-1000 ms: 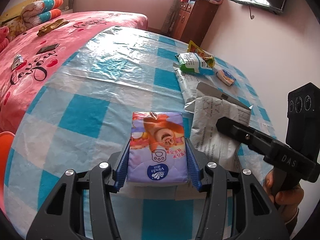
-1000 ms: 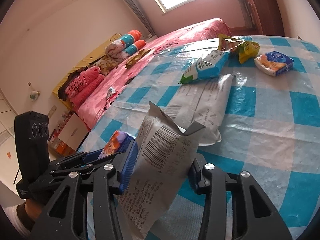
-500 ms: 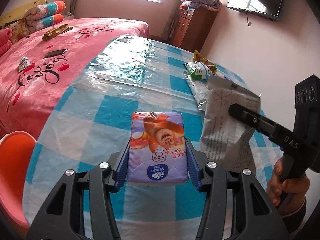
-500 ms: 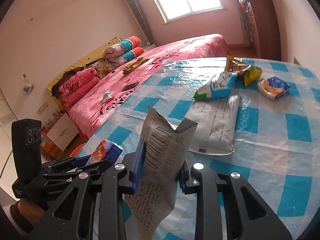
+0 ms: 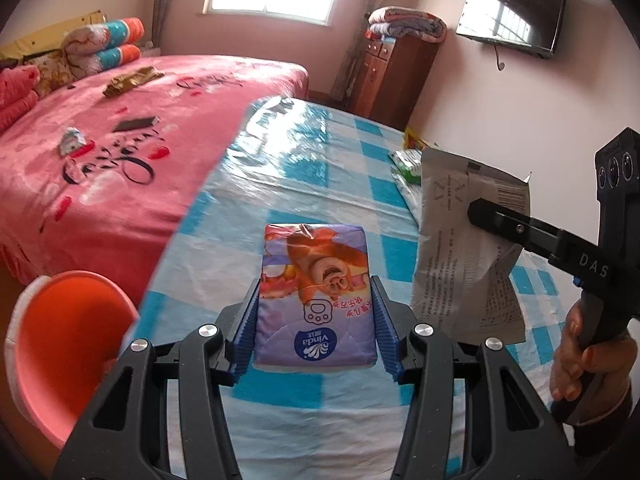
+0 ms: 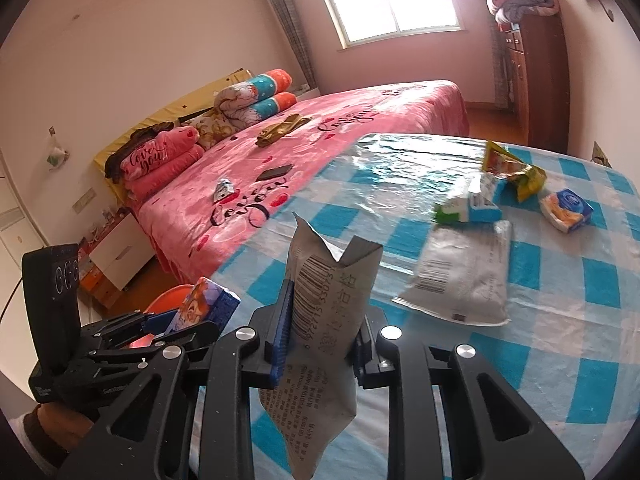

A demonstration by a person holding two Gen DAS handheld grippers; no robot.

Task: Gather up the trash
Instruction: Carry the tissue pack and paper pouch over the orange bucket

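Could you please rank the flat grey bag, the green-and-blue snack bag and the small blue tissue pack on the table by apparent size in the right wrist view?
1. Flat grey bag, clearly the largest.
2. Green-and-blue snack bag.
3. Small blue tissue pack, close to the snack bag in size; the snack bag is blurred, so that order is unsure.

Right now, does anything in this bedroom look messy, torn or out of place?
Yes. The grey printed wrapper in the right gripper is crumpled, with a ragged torn-open top. Litter lies on the blue-checked tablecloth: a flat grey bag, a green-and-white packet and a yellow snack bag, opened and crinkled.
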